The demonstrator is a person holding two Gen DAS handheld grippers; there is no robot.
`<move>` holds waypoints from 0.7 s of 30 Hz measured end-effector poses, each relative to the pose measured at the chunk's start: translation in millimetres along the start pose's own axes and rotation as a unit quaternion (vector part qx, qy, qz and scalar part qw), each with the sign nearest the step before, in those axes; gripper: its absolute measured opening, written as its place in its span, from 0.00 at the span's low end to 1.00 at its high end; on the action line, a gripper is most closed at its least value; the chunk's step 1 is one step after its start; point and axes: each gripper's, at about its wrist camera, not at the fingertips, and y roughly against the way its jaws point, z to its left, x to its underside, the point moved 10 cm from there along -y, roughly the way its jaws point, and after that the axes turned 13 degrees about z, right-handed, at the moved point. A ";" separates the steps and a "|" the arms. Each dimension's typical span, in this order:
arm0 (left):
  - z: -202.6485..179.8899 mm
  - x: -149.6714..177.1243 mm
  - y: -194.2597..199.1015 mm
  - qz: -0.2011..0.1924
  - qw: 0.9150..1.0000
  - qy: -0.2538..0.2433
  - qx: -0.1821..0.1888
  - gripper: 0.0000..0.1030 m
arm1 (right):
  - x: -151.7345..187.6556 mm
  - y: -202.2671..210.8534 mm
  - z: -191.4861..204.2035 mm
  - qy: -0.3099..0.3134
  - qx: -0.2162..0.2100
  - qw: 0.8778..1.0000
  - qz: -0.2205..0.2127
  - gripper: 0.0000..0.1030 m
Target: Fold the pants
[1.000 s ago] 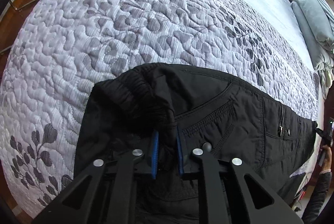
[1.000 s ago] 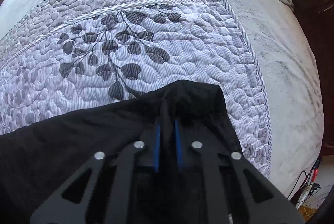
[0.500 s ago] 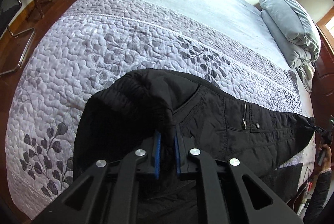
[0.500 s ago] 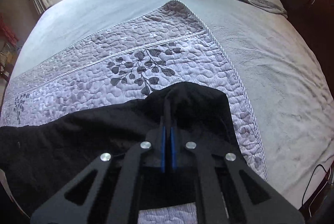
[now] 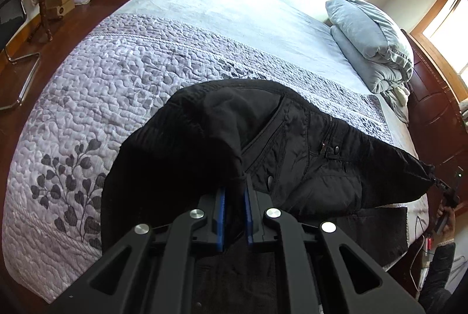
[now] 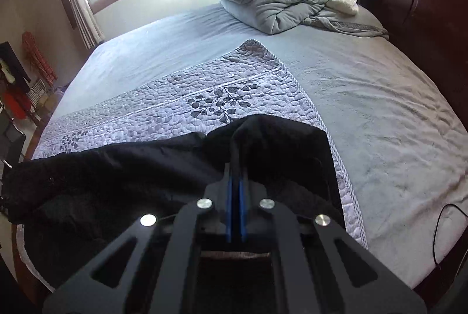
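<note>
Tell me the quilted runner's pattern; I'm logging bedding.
Pale lilac quilted runner with dark grey leaf sprigs; right wrist view.

Left gripper (image 5: 234, 191) and right gripper (image 6: 237, 167) both pinch black cloth, fingers nearly closed.

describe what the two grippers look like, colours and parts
Both look alike. The left gripper and right gripper have matte black frames with angular arms and triangular cut-outs, each with four round silver bolt heads across the linkage. Each finger is lined with a bright blue pad. No cables or markings show on either frame. The right hand is bare above a dark sleeve.
</note>
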 end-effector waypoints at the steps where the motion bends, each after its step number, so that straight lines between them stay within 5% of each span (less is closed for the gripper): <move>1: 3.8 9.0 2.7 0.000 1.000 0.004 0.006 0.10 | 9.2 7.4 -4.3 -0.008 -0.006 1.000 -0.008 0.02; 9: 40.9 74.6 4.7 0.008 0.998 0.047 0.035 0.12 | 110.7 34.8 -50.4 -0.077 -0.029 0.996 -0.035 0.02; 17: 62.6 128.6 -6.5 0.040 0.998 0.051 0.012 0.13 | 199.4 5.7 -86.6 -0.135 -0.014 0.991 0.007 0.02; 21: 66.5 149.6 -11.4 0.053 0.997 0.054 -0.012 0.25 | 231.7 -18.8 -91.1 -0.144 0.005 0.989 0.040 0.03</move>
